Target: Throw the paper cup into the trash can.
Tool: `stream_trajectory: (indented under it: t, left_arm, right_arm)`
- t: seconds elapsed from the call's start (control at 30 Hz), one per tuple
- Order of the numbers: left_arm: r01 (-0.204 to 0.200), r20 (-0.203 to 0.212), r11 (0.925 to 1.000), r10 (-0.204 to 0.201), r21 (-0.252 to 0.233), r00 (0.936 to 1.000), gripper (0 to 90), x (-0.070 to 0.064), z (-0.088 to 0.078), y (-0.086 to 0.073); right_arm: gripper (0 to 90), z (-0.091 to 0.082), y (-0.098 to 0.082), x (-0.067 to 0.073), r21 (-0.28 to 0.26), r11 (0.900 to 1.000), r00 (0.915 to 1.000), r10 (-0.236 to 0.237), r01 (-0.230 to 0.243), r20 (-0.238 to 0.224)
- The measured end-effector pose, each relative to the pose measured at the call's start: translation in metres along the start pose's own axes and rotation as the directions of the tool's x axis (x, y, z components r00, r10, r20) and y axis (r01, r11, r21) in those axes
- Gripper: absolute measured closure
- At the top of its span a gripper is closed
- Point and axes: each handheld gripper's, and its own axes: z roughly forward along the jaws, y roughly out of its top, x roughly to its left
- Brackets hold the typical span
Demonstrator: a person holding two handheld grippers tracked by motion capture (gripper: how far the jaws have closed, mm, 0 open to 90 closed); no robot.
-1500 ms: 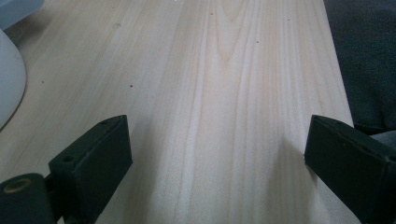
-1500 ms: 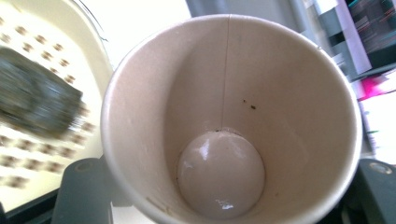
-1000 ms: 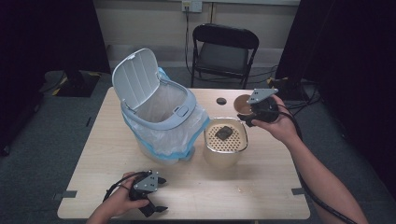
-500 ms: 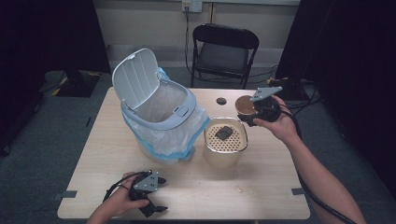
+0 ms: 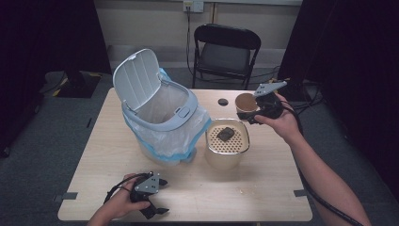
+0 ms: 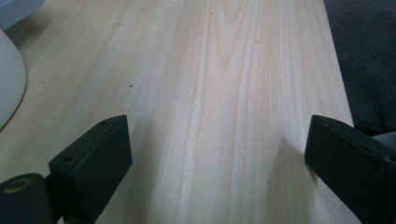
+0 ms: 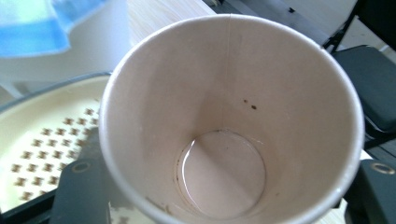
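A paper cup [image 5: 245,103] with a brown inside hangs above the table's far right, and my right gripper [image 5: 251,113] is shut on it. In the right gripper view the cup [image 7: 229,126] opens toward the camera. It shows a wet, stained bottom and a few dark specks, and a black jaw presses each side of it at my right gripper [image 7: 226,198]. My left gripper [image 5: 162,197] rests near the table's front edge in a hand. Its jaws stand wide open over bare wood at my left gripper [image 6: 217,154], with nothing between them.
A white bin [image 5: 160,117] with its lid up and a blue-edged bag stands at centre left. Beside it, just below the cup, is a cream strainer bowl [image 5: 227,153] holding a dark lump [image 5: 225,134]. A small black disc [image 5: 223,101] lies behind. A folding chair [image 5: 226,52] stands beyond the table.
My right hand with the cup has drifted very slightly upward. The left gripper has stayed where it was.
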Motion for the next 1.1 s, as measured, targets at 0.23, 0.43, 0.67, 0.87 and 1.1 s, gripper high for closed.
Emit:
stream_trajectory:
  t: [0.23, 0.43, 0.67, 0.87, 1.1]
  left_arm:
    - [-0.001, 0.003, 1.0000, 0.001, -0.001, 1.0000, 6.9, 0.000, 0.000, 0.000]
    - [-0.001, 0.004, 1.0000, 0.001, -0.004, 1.0000, 6.8, 0.000, 0.000, 0.000]
    - [0.000, 0.003, 1.0000, 0.000, -0.003, 1.0000, 6.8, 0.000, 0.000, 0.000]
    - [-0.002, 0.004, 1.0000, 0.002, -0.004, 1.0000, 6.8, 0.000, 0.000, 0.000]
    - [0.002, 0.003, 1.0000, -0.002, -0.001, 1.0000, 6.9, 0.000, 0.000, 0.000]
  right_arm:
    - [28.6, -0.001, 0.010, 0.004, 0.009, 1.000, 0.9992, -0.009, 0.010, -0.038]
    - [28.4, -0.005, 0.020, 0.007, 0.003, 1.000, 0.9969, -0.019, 0.019, -0.076]
    - [28.3, -0.009, 0.033, 0.011, 0.000, 0.999, 0.9939, -0.039, 0.039, -0.103]
    - [28.2, -0.013, 0.043, 0.015, -0.001, 0.999, 0.9916, -0.050, 0.051, -0.119]
    - [28.2, -0.016, 0.056, 0.019, -0.010, 0.998, 0.9876, -0.064, 0.063, -0.144]
